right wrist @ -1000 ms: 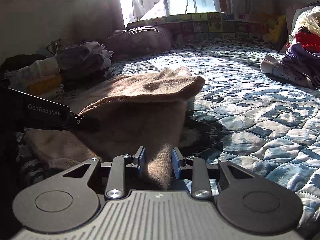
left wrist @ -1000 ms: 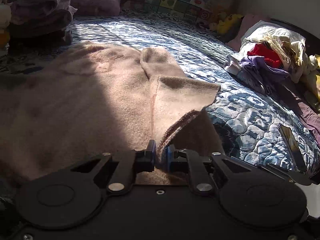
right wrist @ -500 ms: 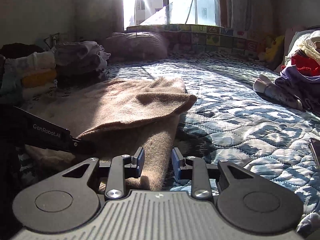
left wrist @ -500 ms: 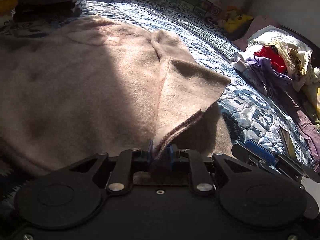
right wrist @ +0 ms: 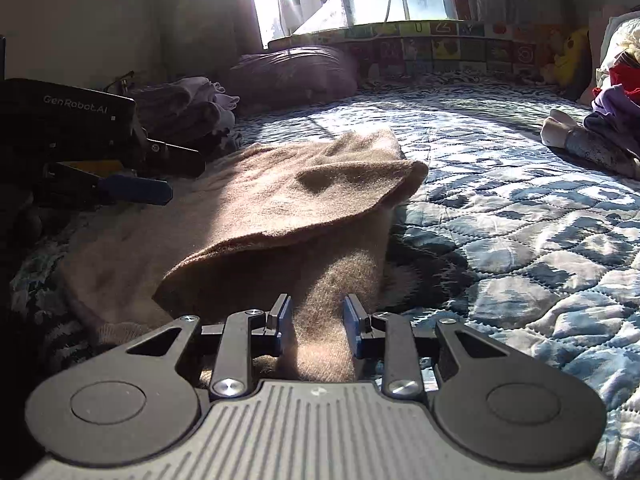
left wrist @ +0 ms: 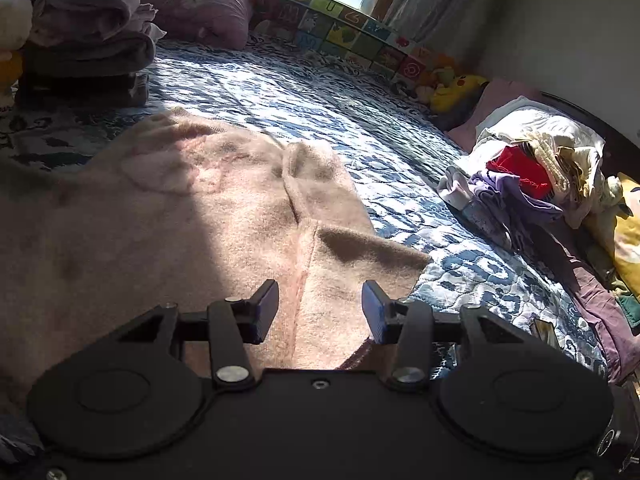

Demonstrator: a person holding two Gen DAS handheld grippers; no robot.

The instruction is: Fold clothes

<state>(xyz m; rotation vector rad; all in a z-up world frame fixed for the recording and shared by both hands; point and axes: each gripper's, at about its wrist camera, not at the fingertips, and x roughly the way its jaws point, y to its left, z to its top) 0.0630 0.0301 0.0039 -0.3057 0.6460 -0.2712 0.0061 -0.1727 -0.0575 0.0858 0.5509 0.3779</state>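
A fuzzy tan knitted garment [left wrist: 192,216] lies spread on the blue-and-white quilted bed cover [left wrist: 320,112], near the bed's front edge, with one side panel folded over onto its body — the folded flap [right wrist: 304,196] shows clearly in the right wrist view. The left gripper [left wrist: 320,310] hangs just above the folded layer with its fingers spread wide and nothing between them. The right gripper [right wrist: 316,324] sits low at the garment's near edge, its jaws partly open with tan cloth lying in the gap; the pads do not appear to press on it, so it seems to hold nothing. The step in hand looks like the release after a side fold. The next move probably calls for both grippers to back off without dragging the fleece, then take fresh holds — likely along the near hem — to bring it over toward the far edge. A stack of folded grey and mauve clothes [left wrist: 88,40] sits at the bed's far left, and a heap of unfolded clothes in white, red and purple [left wrist: 532,168] lies at the right edge.
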